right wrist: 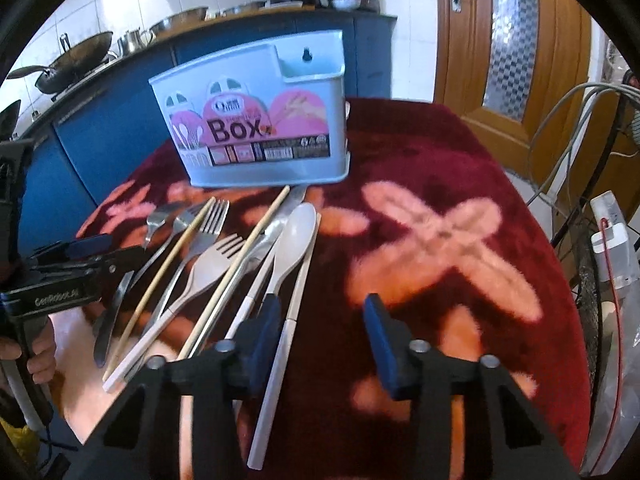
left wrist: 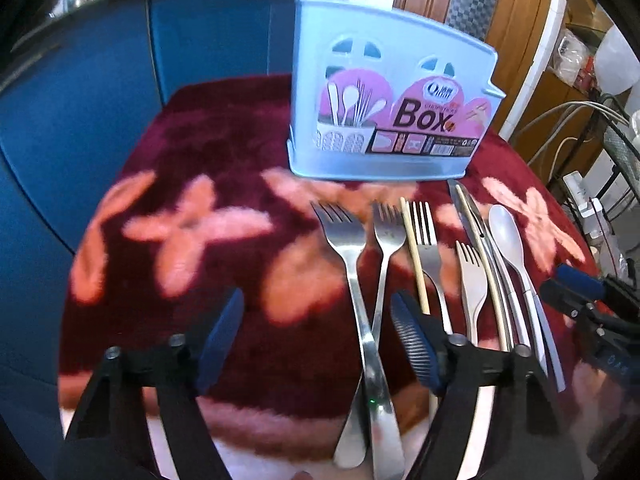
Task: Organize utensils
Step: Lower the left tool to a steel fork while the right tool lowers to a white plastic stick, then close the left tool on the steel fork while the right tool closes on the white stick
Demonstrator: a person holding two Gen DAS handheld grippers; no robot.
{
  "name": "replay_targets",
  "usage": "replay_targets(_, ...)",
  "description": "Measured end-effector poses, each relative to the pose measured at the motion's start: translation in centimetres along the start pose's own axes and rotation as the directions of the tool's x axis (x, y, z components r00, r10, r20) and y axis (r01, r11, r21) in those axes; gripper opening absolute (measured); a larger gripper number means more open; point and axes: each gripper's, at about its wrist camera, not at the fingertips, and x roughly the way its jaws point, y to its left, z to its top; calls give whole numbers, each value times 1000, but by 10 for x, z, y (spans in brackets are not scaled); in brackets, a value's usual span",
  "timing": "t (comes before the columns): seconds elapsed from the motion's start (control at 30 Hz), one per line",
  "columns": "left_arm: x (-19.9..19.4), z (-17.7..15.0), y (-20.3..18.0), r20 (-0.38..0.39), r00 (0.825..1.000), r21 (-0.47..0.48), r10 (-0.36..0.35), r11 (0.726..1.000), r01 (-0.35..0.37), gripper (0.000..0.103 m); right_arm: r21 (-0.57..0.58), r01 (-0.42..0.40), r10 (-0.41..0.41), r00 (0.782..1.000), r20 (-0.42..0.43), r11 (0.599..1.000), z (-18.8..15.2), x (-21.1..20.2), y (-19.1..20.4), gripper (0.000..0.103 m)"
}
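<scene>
The utensils lie side by side on the red cloth (left wrist: 208,140) just in front of the box (left wrist: 384,120), handles toward the person, likely so each can be gripped by its handle and lifted straight into the box. Nothing appears to be inside the box yet, so the task seems to be at its start.

The left gripper (left wrist: 316,340) hovers low over the near ends with its fingers spread wide and empty. Between them lie the crossed handles of 2 steel forks (left wrist: 352,240), which looks like the lineup for a first pick. The right gripper (right wrist: 320,340) is also spread and holds nothing. It hangs over bare cloth, with the outermost pale handle (right wrist: 276,360) just inside its left finger.

The left view shows the box's labelled front and the row in order: 2 crossed forks, a chopstick (left wrist: 414,256), another fork (left wrist: 428,248), a pale fork (left wrist: 472,272), a knife (left wrist: 476,232) and a pale spoon (left wrist: 506,236). It hides the box's top.

The right view looks down from higher and shows what the left cannot: the box is open-topped, with a small raised compartment (right wrist: 312,66) at its right end. It also shows the left gripper from the side, open above the fork handles.
</scene>
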Motion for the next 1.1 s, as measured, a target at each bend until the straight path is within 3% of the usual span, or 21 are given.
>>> replay_targets(0.43,20,25,9,-68,998,-9,-20,1000,19,72,-8,-57,55,988,-145,998,21,28,0,35)
replay_targets(0.57,22,33,8,-77,996,-15,-50,999,49,59,7,-71,71,982,-175,997,30,35,-3,27)
replay_targets(0.67,23,37,9,-89,988,-42,-130,991,126,37,14,-64,66,981,-183,998,33,38,-7,13)
replay_targets(0.73,25,40,8,-100,980,-59,-172,984,167,21,23,-70,73,980,-184,997,35,38,-9,11)
replay_targets(0.93,20,36,6,-95,977,-60,-192,980,187,12,40,-68,74,980,-183,997,36,35,-21,6)
replay_targets(1.1,24,34,8,-122,970,-68,-212,976,205,11,31,-84,88,971,-222,996,43,44,-21,7)
